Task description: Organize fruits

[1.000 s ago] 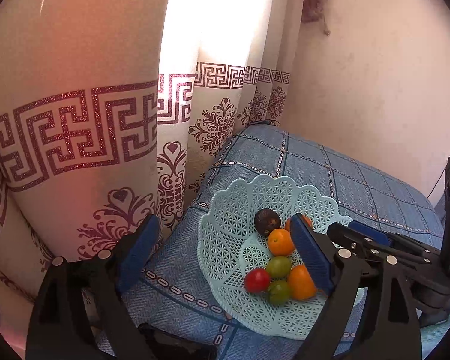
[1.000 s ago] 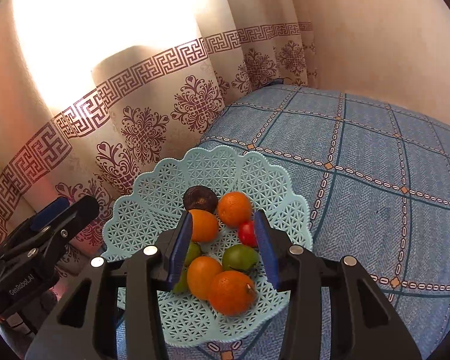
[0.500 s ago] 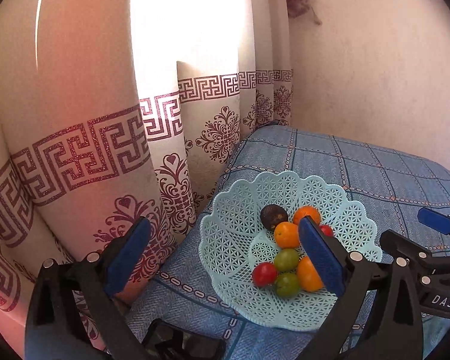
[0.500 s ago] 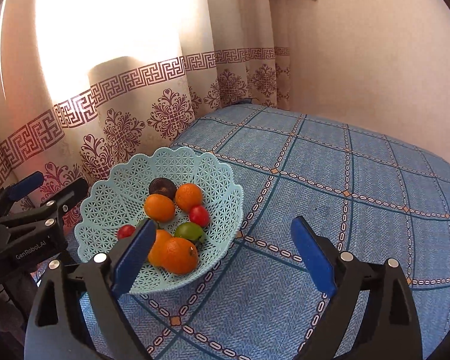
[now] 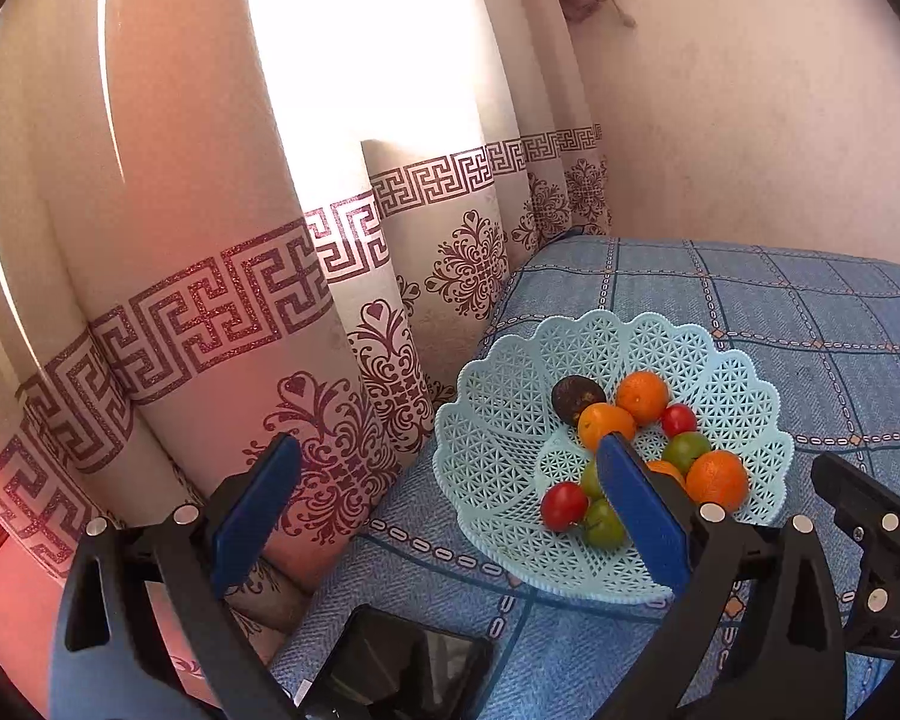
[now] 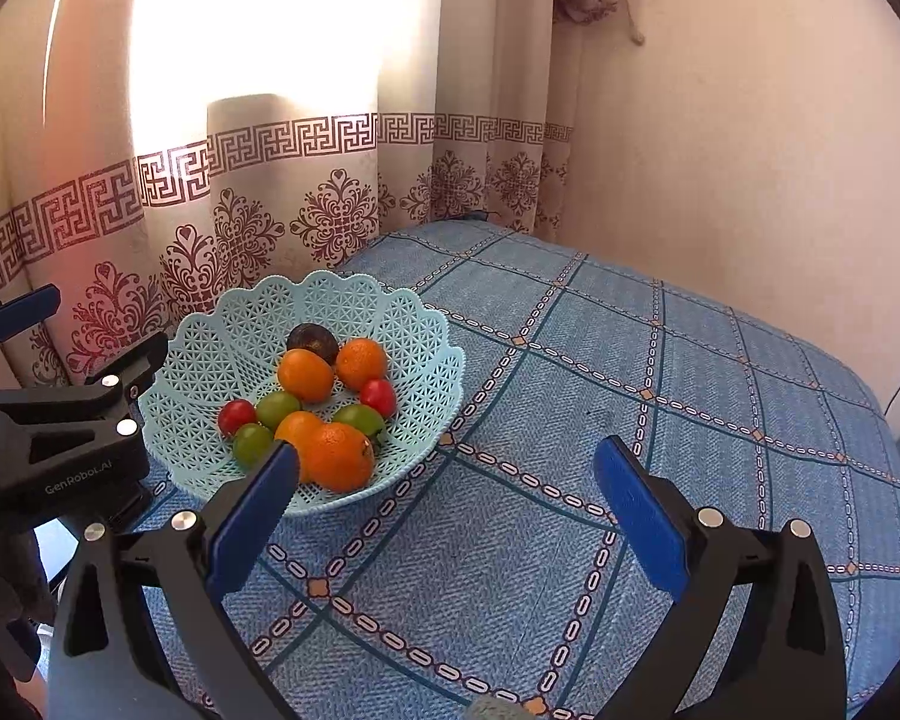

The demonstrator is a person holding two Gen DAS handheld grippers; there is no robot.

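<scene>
Holding both tools clear of the work: left gripper (image 5: 444, 504) spread wide and empty beside the basket (image 6: 222, 336); right gripper (image 6: 444, 504) likewise spread and empty over bare blue cloth (image 6: 660, 396). Sitting gathered in the basket near the curtain (image 6: 270, 192): oranges (image 6: 337, 456), tomatoes (image 6: 378, 396), green fruits (image 6: 278, 408), one dark fruit (image 6: 313, 341). Judging nothing left outside; easing away level, avoiding any brush against the scalloped rim.
</scene>
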